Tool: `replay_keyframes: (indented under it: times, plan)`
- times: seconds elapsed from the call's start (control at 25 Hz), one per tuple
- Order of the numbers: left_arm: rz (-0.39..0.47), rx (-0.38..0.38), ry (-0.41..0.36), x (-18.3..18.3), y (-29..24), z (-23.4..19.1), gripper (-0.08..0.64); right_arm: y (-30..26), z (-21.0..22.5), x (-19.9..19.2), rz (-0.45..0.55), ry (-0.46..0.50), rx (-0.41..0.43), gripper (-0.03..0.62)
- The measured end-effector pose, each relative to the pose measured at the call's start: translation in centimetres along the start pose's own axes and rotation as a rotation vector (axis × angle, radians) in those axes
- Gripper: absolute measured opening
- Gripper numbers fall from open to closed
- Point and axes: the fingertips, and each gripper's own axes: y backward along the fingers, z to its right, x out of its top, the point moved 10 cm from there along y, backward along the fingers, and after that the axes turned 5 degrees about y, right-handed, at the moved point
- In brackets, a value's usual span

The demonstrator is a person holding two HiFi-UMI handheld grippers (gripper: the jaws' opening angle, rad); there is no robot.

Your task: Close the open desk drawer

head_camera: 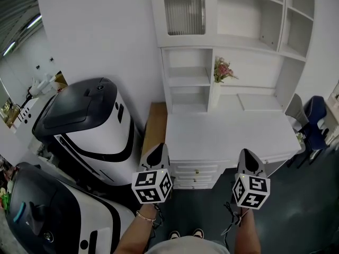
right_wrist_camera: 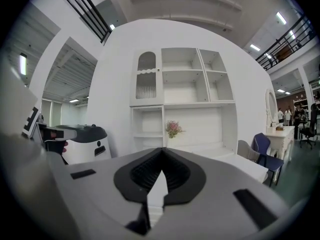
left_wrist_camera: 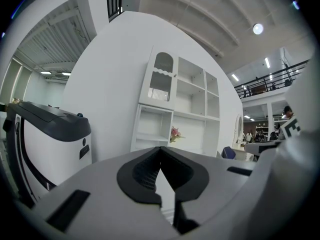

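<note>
Now | left tongs [head_camera: 158, 147] closed | right tongs [head_camera: 248, 153] closed (both empty) | facing desk [head_camera: 228, 136]

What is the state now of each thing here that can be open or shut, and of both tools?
left tool: shut, nothing between its jaws.
right tool: shut, nothing between its jaws.
desk drawers: appear pushed in; none clearly pulled out.
glass cabinet door: closed.
flowers: standing upright.

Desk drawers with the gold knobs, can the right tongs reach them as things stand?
Probably yes. The right tongs are shut and empty just right of the drawers, with only bare dark floor near them; nothing seems to block the way.
</note>
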Motion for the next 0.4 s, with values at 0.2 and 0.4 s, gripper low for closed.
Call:
replay_keyframes:
  times: [0.2, 0.4]
  plan:
    - [0.000, -0.004, 0.003, -0.10, 0.30, -0.02, 0.011, 0.32, -0.25, 0.12, 0.002, -0.001, -0.002, 0.003]
    - [-0.003, -0.008, 0.002, -0.12, 0.93, -0.37, 0.012, 0.86, -0.92, 0.19, 0.003, 0.002, -0.001, 0.003]
